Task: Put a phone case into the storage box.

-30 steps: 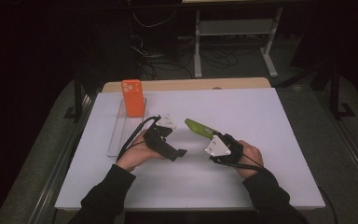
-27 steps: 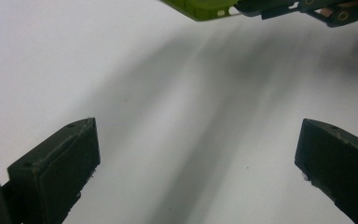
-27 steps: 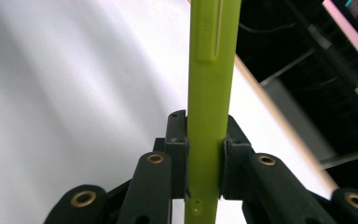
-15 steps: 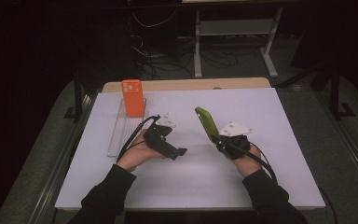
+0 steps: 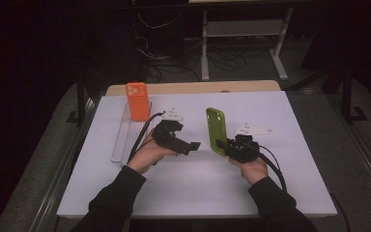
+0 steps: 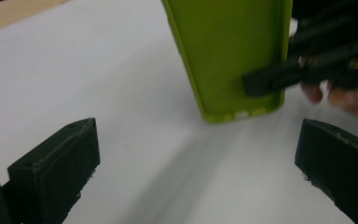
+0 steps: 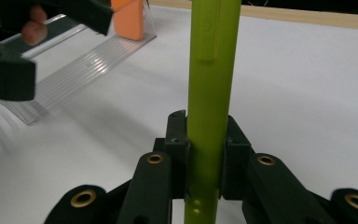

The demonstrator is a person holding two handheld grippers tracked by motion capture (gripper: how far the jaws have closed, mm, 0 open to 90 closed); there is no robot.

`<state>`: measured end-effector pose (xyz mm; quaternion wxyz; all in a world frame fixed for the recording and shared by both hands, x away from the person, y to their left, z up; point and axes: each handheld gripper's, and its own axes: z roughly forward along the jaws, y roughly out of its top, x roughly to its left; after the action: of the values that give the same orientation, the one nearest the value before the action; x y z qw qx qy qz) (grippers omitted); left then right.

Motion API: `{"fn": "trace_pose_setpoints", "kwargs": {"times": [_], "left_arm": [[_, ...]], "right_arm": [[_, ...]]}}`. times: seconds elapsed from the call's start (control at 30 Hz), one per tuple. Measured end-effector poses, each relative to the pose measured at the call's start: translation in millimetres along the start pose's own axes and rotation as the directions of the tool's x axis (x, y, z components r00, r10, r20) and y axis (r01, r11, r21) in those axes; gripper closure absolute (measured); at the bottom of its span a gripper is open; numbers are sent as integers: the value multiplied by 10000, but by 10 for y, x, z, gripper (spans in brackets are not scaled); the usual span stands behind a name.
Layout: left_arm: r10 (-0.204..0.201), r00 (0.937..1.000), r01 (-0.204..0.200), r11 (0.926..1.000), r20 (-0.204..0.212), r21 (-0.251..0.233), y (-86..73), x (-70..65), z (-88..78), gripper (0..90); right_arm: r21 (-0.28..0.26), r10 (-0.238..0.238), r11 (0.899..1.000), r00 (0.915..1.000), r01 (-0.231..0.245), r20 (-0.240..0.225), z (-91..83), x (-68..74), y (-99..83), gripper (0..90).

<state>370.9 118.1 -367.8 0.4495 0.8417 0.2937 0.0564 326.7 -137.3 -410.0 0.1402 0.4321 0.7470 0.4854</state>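
Green phone case (image 5: 216, 130) now raised upright.

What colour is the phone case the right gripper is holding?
Lime green phone case, clearest in the left gripper view.

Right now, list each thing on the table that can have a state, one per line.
Green phone case: upright, lifted off the table, clamped near its lower end.
Right gripper: shut on the green phone case.
Left gripper: open, nothing between its jaws.
Orange phone case: standing upright at the far end of the clear rack.
Clear rack: lying flat on the table.
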Motion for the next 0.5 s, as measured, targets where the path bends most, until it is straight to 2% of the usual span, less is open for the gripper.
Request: {"fn": "trace_pose_setpoints", "kwargs": {"times": [0.17, 0.4, 0.5], "left_arm": [[-216, 9996, 223, 9990, 194, -382, 141, -8, 89, 0], [-264, 9987, 302, 9958, 447, -866, 289, -33, 189, 0], [-131, 9985, 183, 9948, 524, -1005, 314, -32, 229, 0]], "right_arm": [[-123, 10, 9999, 9999, -11, -121, 23, 33, 9, 755], [-286, -60, 9996, 9992, 49, -406, 30, 112, 23, 755], [-355, -40, 9994, 9987, 22, -506, 30, 131, 27, 755]]}}
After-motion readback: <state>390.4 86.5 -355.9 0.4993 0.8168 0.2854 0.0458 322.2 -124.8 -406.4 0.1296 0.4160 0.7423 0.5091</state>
